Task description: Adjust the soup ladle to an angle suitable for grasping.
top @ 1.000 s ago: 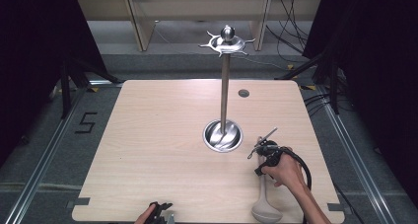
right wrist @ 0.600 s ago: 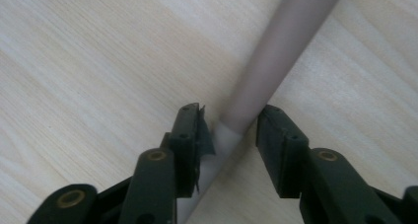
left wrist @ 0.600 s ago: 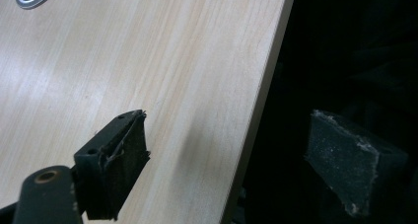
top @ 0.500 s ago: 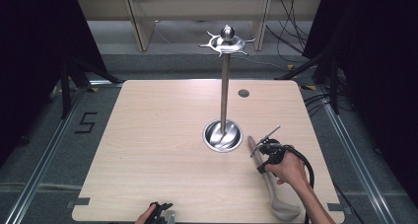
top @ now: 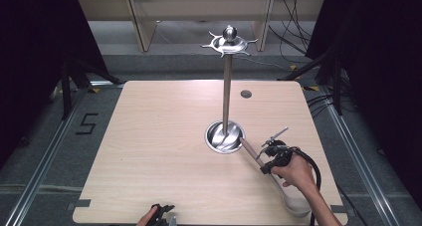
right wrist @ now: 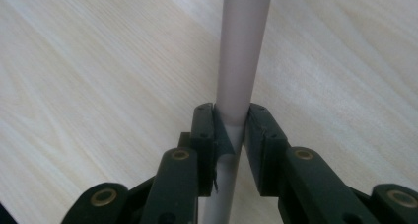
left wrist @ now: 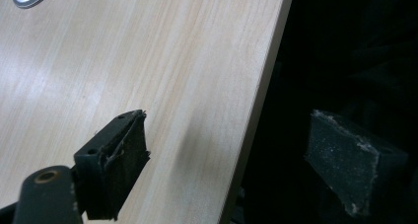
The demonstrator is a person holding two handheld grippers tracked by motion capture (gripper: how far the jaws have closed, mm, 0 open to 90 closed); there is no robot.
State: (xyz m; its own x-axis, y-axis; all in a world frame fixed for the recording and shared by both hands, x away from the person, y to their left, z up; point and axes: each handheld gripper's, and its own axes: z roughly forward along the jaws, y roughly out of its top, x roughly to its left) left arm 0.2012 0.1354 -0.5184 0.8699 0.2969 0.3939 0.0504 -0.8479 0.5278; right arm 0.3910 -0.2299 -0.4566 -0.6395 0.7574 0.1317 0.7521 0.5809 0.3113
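A pale long-handled spoon [top: 250, 150] lies slanted on the wooden table [top: 149, 136], its handle tip by the round base [top: 225, 136] of a tall metal hook stand [top: 227, 86] and its bowl [top: 294, 203] near the front right corner. My right gripper [top: 266, 162] has just been closing and is shut on the spoon handle [right wrist: 241, 46], which the right gripper [right wrist: 230, 120] clamps between both pads. My left gripper [top: 163, 209] rests at the table's front edge. In its own view, the left gripper [left wrist: 226, 150] stands open with nothing between its pads.
A small dark round disc [top: 246, 93] sits in the table top at the far right. The table edge [left wrist: 261, 100] runs between my left gripper's jaws, with dark floor beyond. Cables and shelf legs stand behind the table.
The spoon has swung from roughly straight to slanted, its handle tip now at the stand's base. My right gripper shifted a little and closed on the handle. The left gripper has not moved.
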